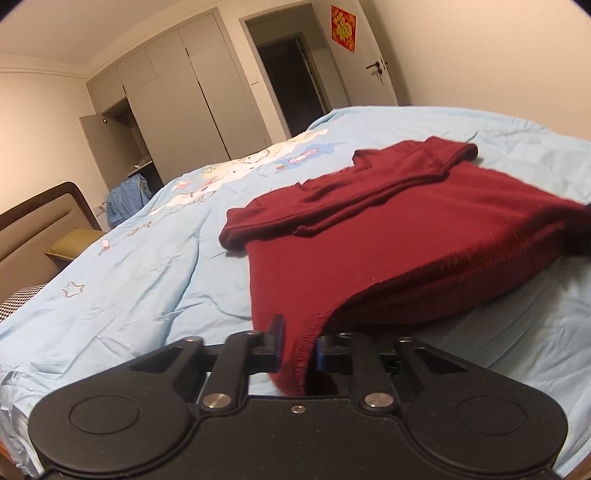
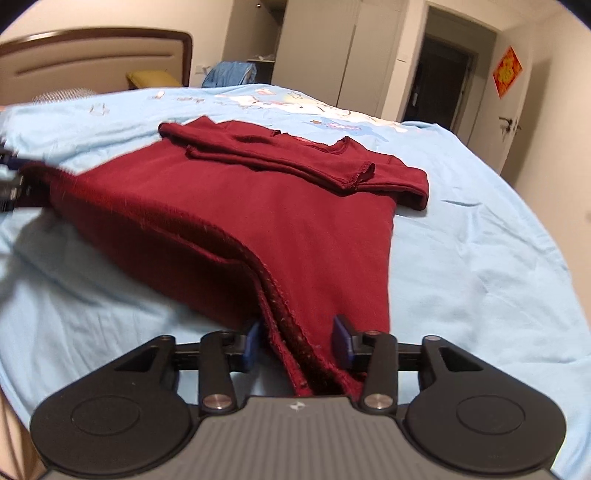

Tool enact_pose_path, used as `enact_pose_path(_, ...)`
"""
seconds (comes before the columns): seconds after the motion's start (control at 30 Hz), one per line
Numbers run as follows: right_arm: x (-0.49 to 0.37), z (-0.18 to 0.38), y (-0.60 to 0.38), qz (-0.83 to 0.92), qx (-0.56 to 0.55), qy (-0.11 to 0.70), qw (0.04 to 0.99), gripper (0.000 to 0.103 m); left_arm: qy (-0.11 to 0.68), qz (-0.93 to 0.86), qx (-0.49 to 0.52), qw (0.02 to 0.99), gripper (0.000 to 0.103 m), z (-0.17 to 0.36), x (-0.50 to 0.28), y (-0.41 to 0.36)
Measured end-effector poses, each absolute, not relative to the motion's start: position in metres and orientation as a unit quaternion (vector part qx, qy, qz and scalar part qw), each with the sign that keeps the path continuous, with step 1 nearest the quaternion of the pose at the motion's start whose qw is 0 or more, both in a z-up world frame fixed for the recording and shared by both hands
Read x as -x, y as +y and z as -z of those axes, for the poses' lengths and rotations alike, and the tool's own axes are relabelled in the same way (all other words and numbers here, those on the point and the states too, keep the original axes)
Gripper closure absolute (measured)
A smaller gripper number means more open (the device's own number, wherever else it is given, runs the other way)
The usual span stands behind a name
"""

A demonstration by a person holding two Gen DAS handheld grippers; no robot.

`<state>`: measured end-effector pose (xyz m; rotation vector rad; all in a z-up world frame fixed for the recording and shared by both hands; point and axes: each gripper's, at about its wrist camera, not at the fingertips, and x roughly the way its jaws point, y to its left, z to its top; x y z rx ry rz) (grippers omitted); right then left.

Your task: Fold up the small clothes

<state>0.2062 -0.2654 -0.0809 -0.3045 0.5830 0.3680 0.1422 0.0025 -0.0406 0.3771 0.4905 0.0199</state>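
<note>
While I am logging items from left to right, the brown headboard [image 1: 48, 206] is sitting at the far left, with a blue bundle of cloth [image 1: 127, 199] just past the bed's corner and pale wardrobe doors [image 1: 184, 99] behind it. I am seeing the light blue bedsheet [image 1: 140, 266] covering the bed, cartoon print near its far side. The dark red shirt [image 1: 388, 236] is lying on that sheet, sleeves folded across its upper part, its near hem lifting off the bed at both corners. My left hand-held gripper [image 1: 297, 343] is clamping one hem corner between closed pads. My right hand-held gripper [image 2: 295, 341] is standing partly open, the other hem corner hanging loosely between its blue pads [image 2: 341, 341]. A red door decoration [image 1: 343, 27] is hanging far right.
</note>
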Motion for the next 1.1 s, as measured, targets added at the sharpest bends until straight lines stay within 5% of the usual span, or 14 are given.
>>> enact_pose_path(0.23, -0.183, 0.085, -0.270, -0.166, 0.207, 0.273, 0.925, 0.052, 0.217, -0.011, -0.169, 0.961, 0.099, 0.031, -0.134, 0.000)
enact_pose_path(0.4, -0.165, 0.083, -0.269, -0.150, 0.246, 0.228, 0.930, 0.090, 0.175, -0.023, -0.157, 0.972, 0.100, 0.015, -0.121, 0.001)
enact_pose_path(0.47, -0.158, 0.079, -0.267, -0.145, 0.256, 0.205, 0.933, 0.095, 0.154, -0.031, -0.148, 0.977, 0.100, 0.005, -0.115, 0.002)
enact_pose_path(1.1, -0.081, -0.031, -0.290, -0.072, 0.189, -0.037, 0.979, 0.097, -0.021, -0.031, -0.095, 0.995, 0.100, -0.100, -0.025, -0.005)
